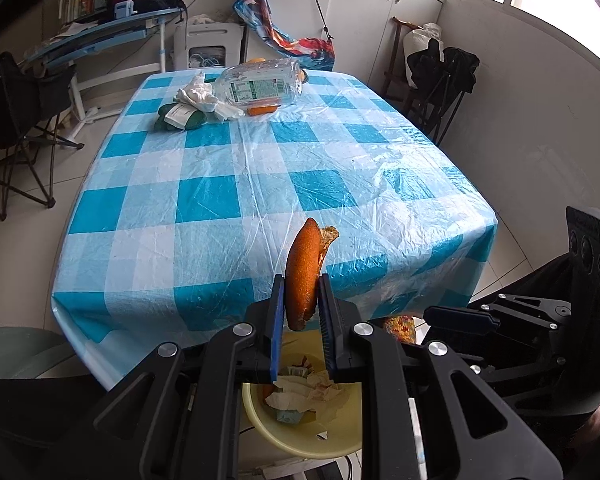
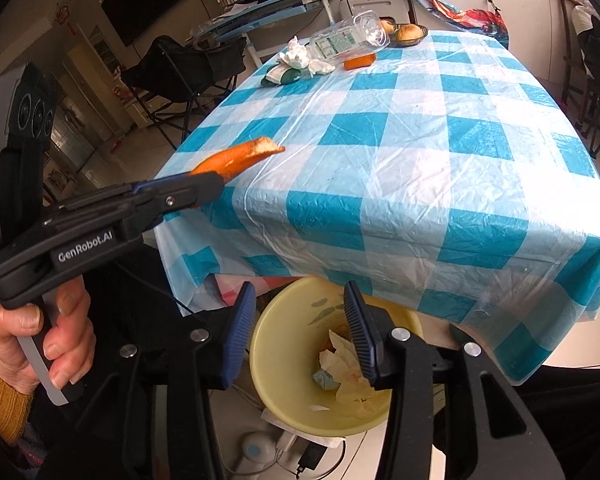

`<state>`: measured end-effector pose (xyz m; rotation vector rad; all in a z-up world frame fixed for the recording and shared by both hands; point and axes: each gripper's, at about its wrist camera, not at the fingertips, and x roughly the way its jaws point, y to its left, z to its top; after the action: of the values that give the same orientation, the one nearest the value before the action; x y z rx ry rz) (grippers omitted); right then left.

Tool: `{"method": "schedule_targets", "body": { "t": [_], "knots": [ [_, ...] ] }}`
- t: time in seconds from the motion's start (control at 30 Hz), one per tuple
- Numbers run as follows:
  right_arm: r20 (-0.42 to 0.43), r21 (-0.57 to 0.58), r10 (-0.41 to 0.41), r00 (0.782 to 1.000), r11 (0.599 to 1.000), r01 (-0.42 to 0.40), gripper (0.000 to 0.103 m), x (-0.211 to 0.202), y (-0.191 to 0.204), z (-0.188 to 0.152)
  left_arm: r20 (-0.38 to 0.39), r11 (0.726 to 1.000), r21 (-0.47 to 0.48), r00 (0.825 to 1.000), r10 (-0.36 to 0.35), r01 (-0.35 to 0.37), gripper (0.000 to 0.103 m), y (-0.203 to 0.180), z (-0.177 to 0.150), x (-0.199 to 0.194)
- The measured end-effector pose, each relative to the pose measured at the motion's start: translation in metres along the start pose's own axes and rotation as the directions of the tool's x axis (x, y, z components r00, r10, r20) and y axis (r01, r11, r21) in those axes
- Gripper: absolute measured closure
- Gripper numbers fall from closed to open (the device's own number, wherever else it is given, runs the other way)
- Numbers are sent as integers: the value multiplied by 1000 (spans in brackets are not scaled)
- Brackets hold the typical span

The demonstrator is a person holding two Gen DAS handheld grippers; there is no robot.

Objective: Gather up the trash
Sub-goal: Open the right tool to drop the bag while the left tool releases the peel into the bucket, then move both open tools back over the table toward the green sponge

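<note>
Peel first: curved orange citrus peel [image 1: 302, 276] is clamped between the fingers of the left gripper [image 1: 300, 300], held in air off the near edge of the blue-and-white checked plastic-covered surface [image 1: 236, 184], just above the pale yellow plastic bin [image 1: 300, 436], prob. so it can drop straight in. Bin already holds crumpled paper. Right gripper [image 2: 300, 332] hovers over the bin w/ fingers apart, nothing in them. Rest of the trash sits at the far end: clear plastic bottle [image 1: 260, 82] on its side, white crumpled tissue [image 1: 204, 98], dark green packet [image 1: 180, 118], another orange bit. Nothing blocks the drop.
</note>
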<state>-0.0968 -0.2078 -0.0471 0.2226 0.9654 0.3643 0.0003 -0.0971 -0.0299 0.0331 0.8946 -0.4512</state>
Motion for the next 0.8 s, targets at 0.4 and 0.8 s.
{"method": "schedule_targets", "body": {
  "t": [0.4,0.8],
  "knots": [
    [84,65,-25,996,998,19,52,-11,-11,5,-90,994,111,996,-1,11,87,-26,-20,10],
    [86,80,-37,996,996,30,49,-12,-16,6,-50,994,91,997,61,-56,62,-20,-19,5]
  ]
}}
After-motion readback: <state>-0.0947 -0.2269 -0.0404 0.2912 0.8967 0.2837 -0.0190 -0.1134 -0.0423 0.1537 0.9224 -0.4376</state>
